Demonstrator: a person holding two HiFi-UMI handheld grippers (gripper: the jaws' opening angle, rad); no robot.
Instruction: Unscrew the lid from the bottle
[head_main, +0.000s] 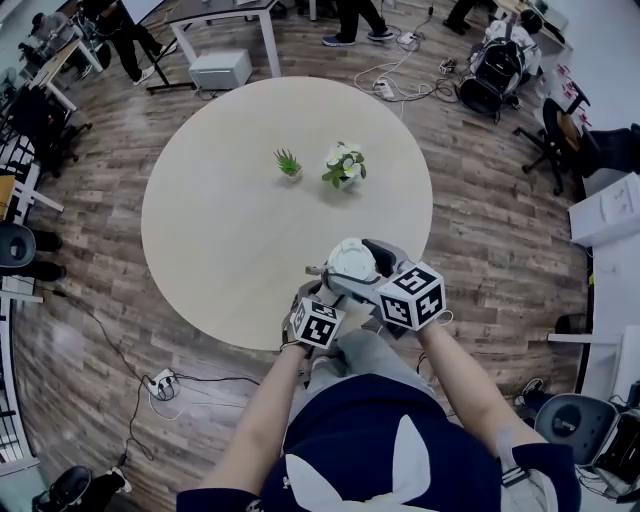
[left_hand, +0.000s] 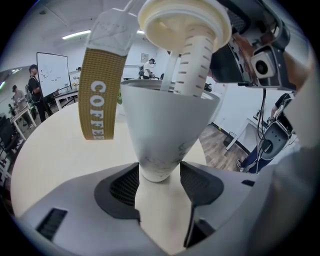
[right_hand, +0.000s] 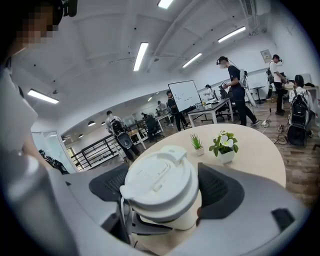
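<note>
Closest to the lens in the left gripper view is the grey bottle (left_hand: 167, 125). Its narrow base is squeezed between the two dark pads of the left gripper (left_hand: 159, 172), which touch it on both sides, and its body widens upward to an open mouth. Above that mouth the cream lid (left_hand: 182, 22) sits tilted and clear of the rim. A ribbed tube (left_hand: 194, 60) under the lid reaches down into the opening. A tan strap (left_hand: 102, 95) printed with "COFFEE" hangs from the lid on the left side of the bottle.

The right gripper (right_hand: 162, 192) has the lid clamped. In its own view the lid's white top with a raised spout fills the gap between the jaws, and the pads sit against its sides. From the head view both grippers meet at the near edge of the round pale table (head_main: 230, 230), marker cubes facing up, with the lid showing between them. Whether the bottle stands on the tabletop or is held just above it cannot be told.

Well apart, near the table's middle, stand a small green plant (head_main: 288, 163) and, just beside it, a pot of white flowers (head_main: 344, 166). Wooden floor (head_main: 490, 230) surrounds the table, with desks, chairs and several people beyond.
</note>
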